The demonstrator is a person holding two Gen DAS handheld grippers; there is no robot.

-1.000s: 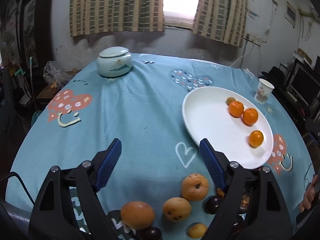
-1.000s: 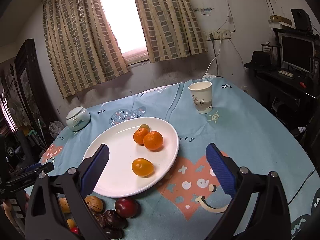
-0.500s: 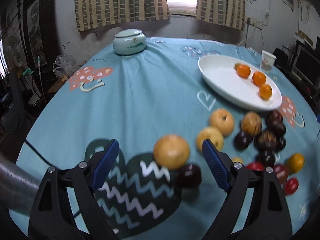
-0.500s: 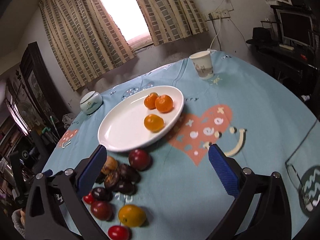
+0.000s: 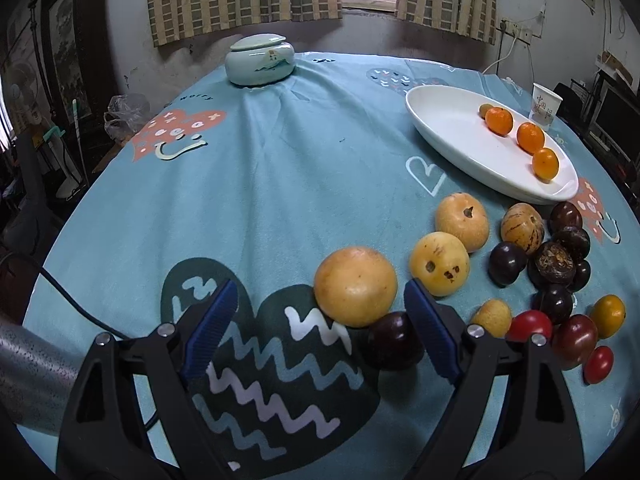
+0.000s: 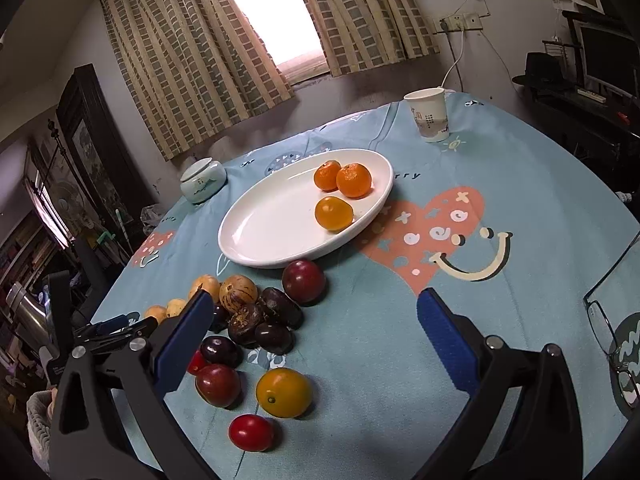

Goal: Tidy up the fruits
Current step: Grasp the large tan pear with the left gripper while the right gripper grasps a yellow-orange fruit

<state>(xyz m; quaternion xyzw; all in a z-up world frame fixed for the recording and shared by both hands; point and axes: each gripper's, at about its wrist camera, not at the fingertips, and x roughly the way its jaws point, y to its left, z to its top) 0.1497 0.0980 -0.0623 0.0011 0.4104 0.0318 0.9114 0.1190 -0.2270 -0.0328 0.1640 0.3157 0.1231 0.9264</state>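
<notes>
Now the left gripper (image 5: 316,322) is hovering wide, empty, low-centre, facing the pear (image 5: 355,286); right gripper (image 6: 314,330) equally wide. Centring before closing gently should avoid nudging the plum (image 5: 390,340).

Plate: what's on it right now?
On the plate: three oranges and a small greenish fruit behind them, hidden in the right view. The rest is bare.
</notes>
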